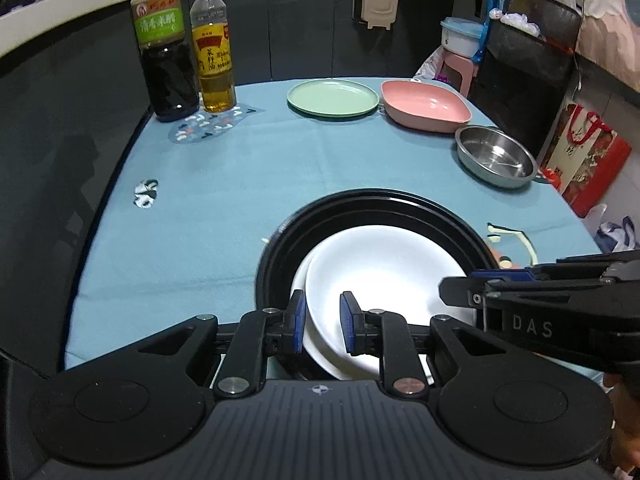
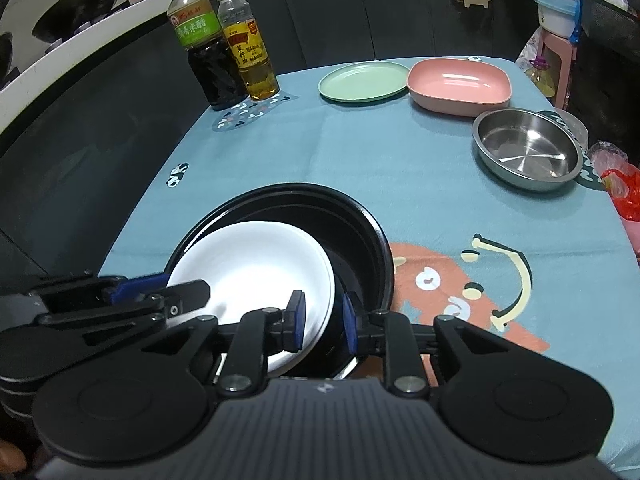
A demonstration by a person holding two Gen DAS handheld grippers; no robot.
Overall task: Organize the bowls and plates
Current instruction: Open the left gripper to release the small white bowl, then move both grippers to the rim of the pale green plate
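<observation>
We are straddling the white plate (image 1: 384, 276) rim with both hand-held grippers (image 1: 323, 322) (image 2: 323, 322) apart, risking it slipping into the black dish (image 2: 360, 216).

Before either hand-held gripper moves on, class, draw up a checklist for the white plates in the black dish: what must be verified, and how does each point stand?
1. Left hand-held gripper straddles the white plates' near rim: ok; whether the pads press is cannot tell.
2. Right hand-held gripper spans the plates' edge, one finger over the plates, one over the black dish: ok.
3. White plates stacked evenly: not ok, the lower edge shows offset and they sit tilted.
4. Black dish flat on the table: cannot tell.
5. Green plate, pink dish and steel bowl stand apart from the stack: ok.
</observation>
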